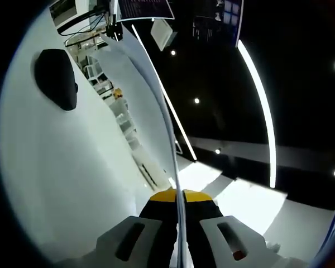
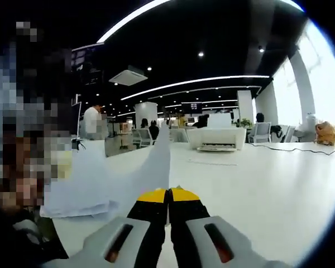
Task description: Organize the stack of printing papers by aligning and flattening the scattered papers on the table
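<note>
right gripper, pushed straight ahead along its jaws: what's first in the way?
The right gripper is shut on a sheet of paper that runs forward from its tips. Past the sheet the table looks bare, and the printer sits slightly right of the line. Depth is hard to judge.

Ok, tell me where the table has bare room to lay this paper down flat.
In the right gripper view, the table lies bare right of the right hand-held gripper, from the held paper back to the printer and its cable. The left side is crowded: a loose paper pile sits there.
</note>
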A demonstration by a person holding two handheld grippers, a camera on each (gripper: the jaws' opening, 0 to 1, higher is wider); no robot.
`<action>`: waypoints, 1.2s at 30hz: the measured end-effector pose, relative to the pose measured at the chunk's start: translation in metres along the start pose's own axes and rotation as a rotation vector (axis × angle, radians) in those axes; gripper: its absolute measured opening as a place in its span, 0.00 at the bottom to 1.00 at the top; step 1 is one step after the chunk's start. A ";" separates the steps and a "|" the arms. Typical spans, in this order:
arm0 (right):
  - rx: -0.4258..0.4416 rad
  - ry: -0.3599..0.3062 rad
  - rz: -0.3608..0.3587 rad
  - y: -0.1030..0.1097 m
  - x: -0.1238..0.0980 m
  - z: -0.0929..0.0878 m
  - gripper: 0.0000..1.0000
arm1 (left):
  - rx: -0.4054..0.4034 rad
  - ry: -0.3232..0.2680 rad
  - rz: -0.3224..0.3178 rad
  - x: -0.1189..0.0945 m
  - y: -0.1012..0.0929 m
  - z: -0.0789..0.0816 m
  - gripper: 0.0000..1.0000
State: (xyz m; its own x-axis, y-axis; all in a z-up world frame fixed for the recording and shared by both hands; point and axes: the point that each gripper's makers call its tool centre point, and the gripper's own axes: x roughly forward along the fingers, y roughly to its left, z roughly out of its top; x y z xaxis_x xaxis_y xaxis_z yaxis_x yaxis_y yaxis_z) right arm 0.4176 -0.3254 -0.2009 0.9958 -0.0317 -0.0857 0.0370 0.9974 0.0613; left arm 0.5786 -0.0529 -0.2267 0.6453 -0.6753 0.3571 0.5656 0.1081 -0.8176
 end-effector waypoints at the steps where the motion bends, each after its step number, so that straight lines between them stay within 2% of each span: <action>1: -0.006 -0.008 -0.001 0.001 -0.001 0.003 0.00 | -0.010 -0.003 0.000 0.000 0.000 0.001 0.06; 9: -0.007 -0.079 0.004 0.004 -0.012 0.036 0.00 | -0.014 -0.011 0.001 0.000 0.001 0.002 0.06; 24: -0.007 -0.176 0.024 0.004 -0.016 0.077 0.00 | -0.017 -0.012 0.001 0.000 0.001 0.003 0.06; 31: -0.003 -0.239 0.050 0.013 -0.020 0.101 0.00 | -0.021 -0.012 -0.001 0.000 0.001 0.003 0.06; 36: 0.036 -0.270 0.087 0.020 -0.024 0.113 0.00 | -0.018 -0.006 0.002 0.000 0.001 0.002 0.06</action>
State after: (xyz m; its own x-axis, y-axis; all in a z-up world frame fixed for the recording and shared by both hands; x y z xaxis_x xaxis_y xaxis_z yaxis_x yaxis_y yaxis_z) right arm 0.4039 -0.3119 -0.0848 0.9813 0.0333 0.1894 -0.0517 0.9943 0.0928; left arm 0.5798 -0.0515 -0.2266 0.6495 -0.6704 0.3586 0.5555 0.0963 -0.8259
